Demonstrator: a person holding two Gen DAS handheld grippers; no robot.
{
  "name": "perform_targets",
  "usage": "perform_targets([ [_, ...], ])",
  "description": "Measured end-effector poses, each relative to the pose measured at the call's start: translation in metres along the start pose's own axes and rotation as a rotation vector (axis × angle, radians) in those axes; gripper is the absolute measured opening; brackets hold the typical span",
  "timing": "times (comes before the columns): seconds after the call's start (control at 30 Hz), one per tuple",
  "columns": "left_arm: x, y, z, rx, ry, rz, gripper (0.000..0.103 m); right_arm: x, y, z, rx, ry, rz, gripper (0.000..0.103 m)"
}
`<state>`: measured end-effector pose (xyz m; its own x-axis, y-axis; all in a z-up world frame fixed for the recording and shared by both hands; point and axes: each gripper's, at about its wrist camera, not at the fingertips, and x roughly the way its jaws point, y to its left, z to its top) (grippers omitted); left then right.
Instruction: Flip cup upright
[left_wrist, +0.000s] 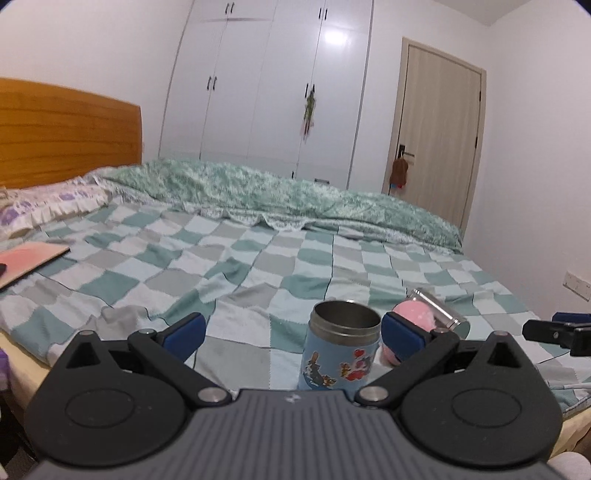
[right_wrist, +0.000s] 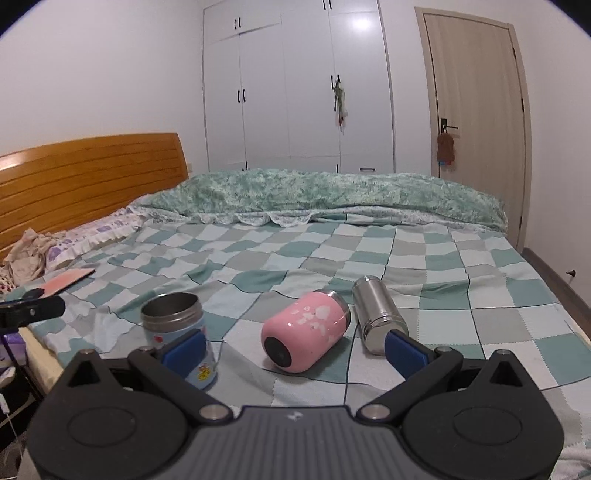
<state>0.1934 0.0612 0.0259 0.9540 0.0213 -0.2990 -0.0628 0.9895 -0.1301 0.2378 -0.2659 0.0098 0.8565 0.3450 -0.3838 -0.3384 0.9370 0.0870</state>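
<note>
A blue cartoon cup (left_wrist: 341, 350) stands upright, mouth up, on the checked bedspread; it also shows in the right wrist view (right_wrist: 177, 328). My left gripper (left_wrist: 291, 338) is open, and the blue cup stands between its fingers, close to the right one. A pink cup (right_wrist: 306, 330) lies on its side, base toward me, partly hidden in the left wrist view (left_wrist: 413, 314). A steel cup (right_wrist: 376, 314) lies on its side beside it. My right gripper (right_wrist: 295, 349) is open, just short of the pink cup.
The bed's checked bedspread (right_wrist: 406, 258) runs back to a rolled green quilt (right_wrist: 332, 195). A pink book (left_wrist: 26, 260) lies at the left by the pillow (left_wrist: 48, 203). The wooden headboard (right_wrist: 85, 173), wardrobe (right_wrist: 295, 85) and door (right_wrist: 476, 110) stand behind.
</note>
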Motion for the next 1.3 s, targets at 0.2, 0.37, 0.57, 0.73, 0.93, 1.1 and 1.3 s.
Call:
perform_targets([
  [0.2,-0.052,-0.004,-0.012,-0.004,-0.058,0.019,0.103,-0.041,0.013,-0.015,0.012,-0.036,0.024,0.103],
  [0.37,-0.085,0.002,-0.024,-0.019,-0.066,0.036,0.103,-0.078,0.029,-0.032,-0.007,-0.057,0.019,0.103],
  [0.57,-0.140,-0.007,-0.031,0.060,-0.159,0.030,0.103,-0.132,0.052,-0.058,-0.052,-0.105,0.072,0.103],
  [0.73,-0.174,-0.015,-0.063,0.131,-0.196,0.052,0.103,-0.172,0.068,-0.089,-0.066,-0.159,0.080,0.103],
  [0.93,-0.195,-0.027,-0.089,0.133,-0.221,0.002,0.103,-0.190,0.081,-0.112,-0.085,-0.208,0.061,0.103],
  [1.1,-0.202,-0.039,-0.095,0.151,-0.213,-0.038,0.103,-0.199,0.093,-0.124,-0.134,-0.210,0.091,0.103],
  [1.3,-0.202,-0.037,-0.099,0.132,-0.211,-0.029,0.103,-0.193,0.094,-0.126,-0.115,-0.180,0.090,0.103],
])
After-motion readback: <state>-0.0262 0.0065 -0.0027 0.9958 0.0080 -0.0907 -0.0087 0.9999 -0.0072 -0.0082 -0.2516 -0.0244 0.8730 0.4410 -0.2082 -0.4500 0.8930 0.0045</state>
